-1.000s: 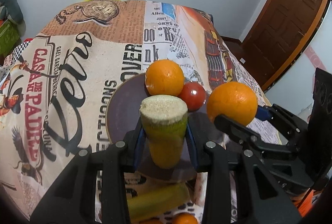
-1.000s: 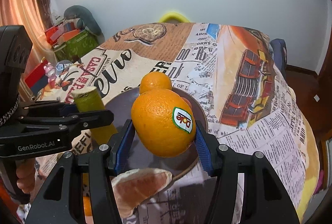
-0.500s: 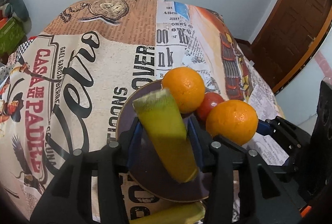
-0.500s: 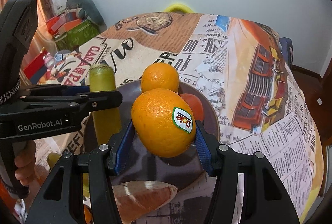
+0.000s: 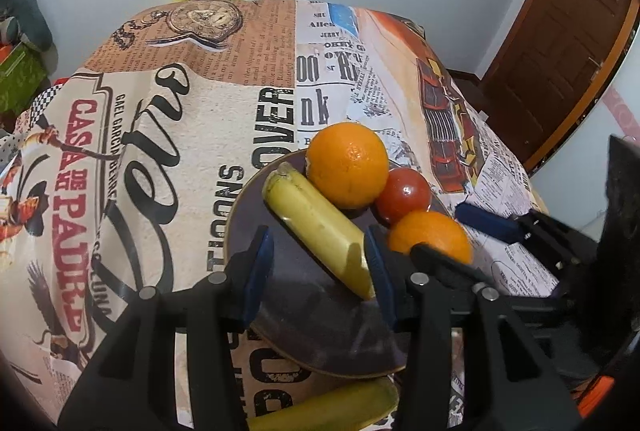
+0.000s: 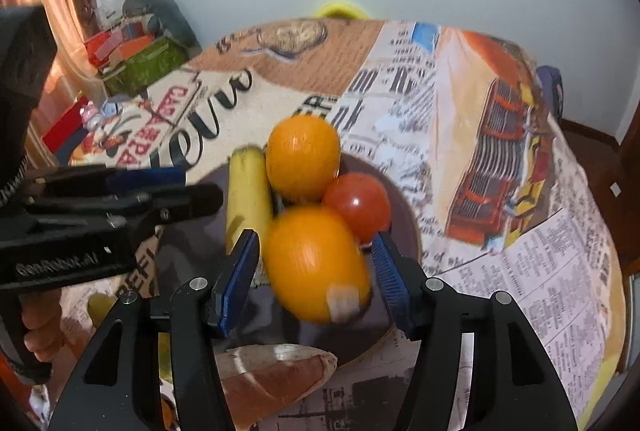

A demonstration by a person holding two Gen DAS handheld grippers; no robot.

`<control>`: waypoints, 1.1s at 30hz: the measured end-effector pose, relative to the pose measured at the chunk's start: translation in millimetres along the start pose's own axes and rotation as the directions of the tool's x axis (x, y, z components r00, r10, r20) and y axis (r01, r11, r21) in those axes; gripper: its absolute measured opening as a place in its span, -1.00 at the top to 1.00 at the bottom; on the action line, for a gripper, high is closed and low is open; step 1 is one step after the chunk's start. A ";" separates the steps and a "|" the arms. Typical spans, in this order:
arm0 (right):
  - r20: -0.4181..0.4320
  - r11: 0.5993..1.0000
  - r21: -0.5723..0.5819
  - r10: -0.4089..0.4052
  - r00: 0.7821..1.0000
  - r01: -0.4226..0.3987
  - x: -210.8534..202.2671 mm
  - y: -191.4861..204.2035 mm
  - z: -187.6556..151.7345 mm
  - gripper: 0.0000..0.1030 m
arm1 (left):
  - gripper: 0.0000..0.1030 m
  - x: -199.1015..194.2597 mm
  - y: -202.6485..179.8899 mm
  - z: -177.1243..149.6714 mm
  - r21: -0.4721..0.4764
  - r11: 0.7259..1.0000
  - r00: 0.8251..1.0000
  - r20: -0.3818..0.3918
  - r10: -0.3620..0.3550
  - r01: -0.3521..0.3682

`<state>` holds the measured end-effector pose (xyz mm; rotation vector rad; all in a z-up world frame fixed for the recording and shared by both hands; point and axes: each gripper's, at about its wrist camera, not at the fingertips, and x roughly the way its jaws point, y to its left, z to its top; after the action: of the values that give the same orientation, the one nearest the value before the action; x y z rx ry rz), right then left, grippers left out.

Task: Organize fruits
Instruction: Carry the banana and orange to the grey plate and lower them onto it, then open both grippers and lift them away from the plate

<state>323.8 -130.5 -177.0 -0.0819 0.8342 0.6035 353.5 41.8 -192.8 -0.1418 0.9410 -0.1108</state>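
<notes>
Across the whole view, a table (image 5: 192,135) under a printed newspaper-and-poster cloth. Near its front edge sits a dark round plate (image 5: 304,295), holding four fruits.

Left gripper (image 5: 316,271): black frame, blue pads, over the plate's near side. Jaws have just been opening. A banana piece (image 5: 316,219) lies on the plate, cut end toward the far rim, tapered end running between the pads. Clear gap at the left pad; the right pad is just beside the tip, contact uncertain. Not gripped.

Right gripper (image 6: 316,271): jaws have edged wider. A large orange (image 6: 316,263) with a white sticker sits between the pads, blurred in the right wrist view; narrow gaps show on both sides. It is at the plate's right side, against the tomato (image 6: 358,205).

A second orange (image 5: 348,165) rests at the far rim, touching the banana piece and the tomato.

Off the plate: another banana (image 5: 328,407) on the cloth at the near edge, and a pale brown peel or wedge (image 6: 276,375) just beside the plate's front, identity unclear.

A hand (image 6: 38,327) grips the left gripper's handle.
</notes>
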 end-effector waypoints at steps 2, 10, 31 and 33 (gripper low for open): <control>0.019 1.000 0.003 0.008 1.000 -0.008 -6.6 -0.2 3.3 -0.10 | 0.05 -3.4 1.0 -1.5 -0.002 1.000 1.000 0.003 0.008 -0.008; 0.044 1.000 0.001 -0.017 0.999 0.017 -31.1 4.2 1.6 -0.10 | 0.05 -39.7 -0.8 -10.4 0.003 1.000 0.998 0.051 0.026 -0.026; 0.031 0.999 0.021 -0.048 0.998 0.047 -89.8 33.6 -48.5 -0.15 | -0.38 -121.0 3.6 -78.7 0.027 0.996 0.993 0.080 0.085 -0.088; 0.020 0.999 0.027 -0.048 0.999 0.047 -89.3 35.3 -53.1 -0.18 | -0.43 -121.1 7.7 -86.1 0.024 0.996 0.994 0.067 0.088 -0.090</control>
<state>223.3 -158.9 -143.4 -0.0712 0.8177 0.5479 213.2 62.0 -147.7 -0.0781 0.8779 -0.0362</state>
